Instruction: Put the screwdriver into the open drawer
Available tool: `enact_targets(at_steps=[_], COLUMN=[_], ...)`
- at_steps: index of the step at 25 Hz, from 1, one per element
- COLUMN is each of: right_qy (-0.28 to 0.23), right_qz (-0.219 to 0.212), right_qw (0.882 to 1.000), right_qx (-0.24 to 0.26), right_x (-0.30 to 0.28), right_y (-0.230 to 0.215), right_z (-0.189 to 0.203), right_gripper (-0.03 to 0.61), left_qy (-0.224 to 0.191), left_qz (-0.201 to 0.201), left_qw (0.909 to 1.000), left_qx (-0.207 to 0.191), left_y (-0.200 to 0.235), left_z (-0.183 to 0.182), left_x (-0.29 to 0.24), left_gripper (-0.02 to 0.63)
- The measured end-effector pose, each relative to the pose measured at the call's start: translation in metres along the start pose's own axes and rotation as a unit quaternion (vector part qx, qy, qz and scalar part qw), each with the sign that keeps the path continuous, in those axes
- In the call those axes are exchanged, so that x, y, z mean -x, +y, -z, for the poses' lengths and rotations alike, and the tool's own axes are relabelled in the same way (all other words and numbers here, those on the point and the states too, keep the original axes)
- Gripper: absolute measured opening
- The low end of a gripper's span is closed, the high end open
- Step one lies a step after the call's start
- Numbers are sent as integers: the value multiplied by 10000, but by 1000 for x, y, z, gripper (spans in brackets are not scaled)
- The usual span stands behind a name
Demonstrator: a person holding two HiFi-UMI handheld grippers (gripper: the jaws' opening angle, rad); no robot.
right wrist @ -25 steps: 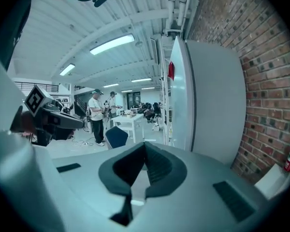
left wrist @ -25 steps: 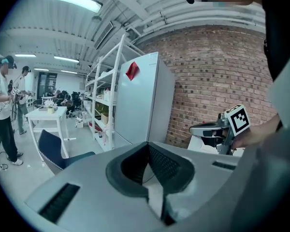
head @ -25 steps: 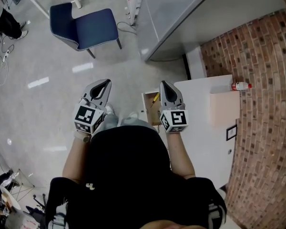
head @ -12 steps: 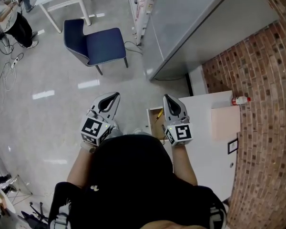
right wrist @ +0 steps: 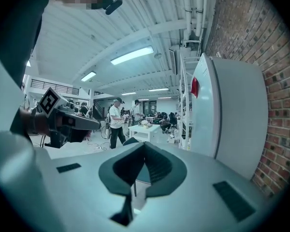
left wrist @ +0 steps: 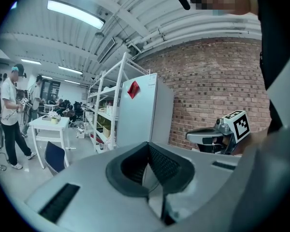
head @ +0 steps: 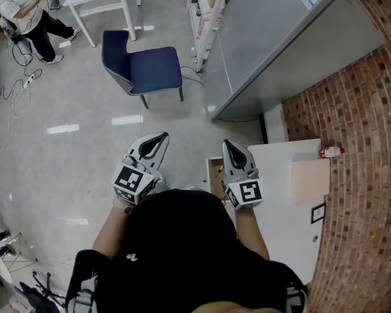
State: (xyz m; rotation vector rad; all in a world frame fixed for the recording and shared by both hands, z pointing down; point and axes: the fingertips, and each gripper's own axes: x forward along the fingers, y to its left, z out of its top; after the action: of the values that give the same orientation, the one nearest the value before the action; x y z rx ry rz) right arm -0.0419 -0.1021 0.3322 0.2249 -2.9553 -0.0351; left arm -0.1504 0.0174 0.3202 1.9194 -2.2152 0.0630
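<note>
Head view: screwdriver [head: 219, 169] lies in drawer [head: 212, 177] between left gripper [head: 161, 136] and right gripper [head: 226, 143], both jaws closed, empty.

Blue chair [head: 150, 68], grey fridge [head: 270, 41], brick wall [head: 362, 109], small bottle [head: 330, 152]

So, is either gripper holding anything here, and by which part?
Nothing is held. The left gripper and the right gripper both have their jaws shut together, with nothing between them.

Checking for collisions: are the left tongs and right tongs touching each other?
Apart. Head view shows floor between the left tongs and right tongs.
</note>
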Motion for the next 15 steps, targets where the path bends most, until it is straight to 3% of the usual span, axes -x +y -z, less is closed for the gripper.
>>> enact_targets(at_steps=[15], right_qy=[108], right_qz=[5], right_qw=[9998], right_qx=[-170], right_x=[-3], right_y=[13], right_z=[9], right_gripper=[9], left_qy=[85], left_qz=[-85], left_qw=[9999], left_qx=[85], left_y=[8], left_z=[8], left_x=[11], left_gripper=[3])
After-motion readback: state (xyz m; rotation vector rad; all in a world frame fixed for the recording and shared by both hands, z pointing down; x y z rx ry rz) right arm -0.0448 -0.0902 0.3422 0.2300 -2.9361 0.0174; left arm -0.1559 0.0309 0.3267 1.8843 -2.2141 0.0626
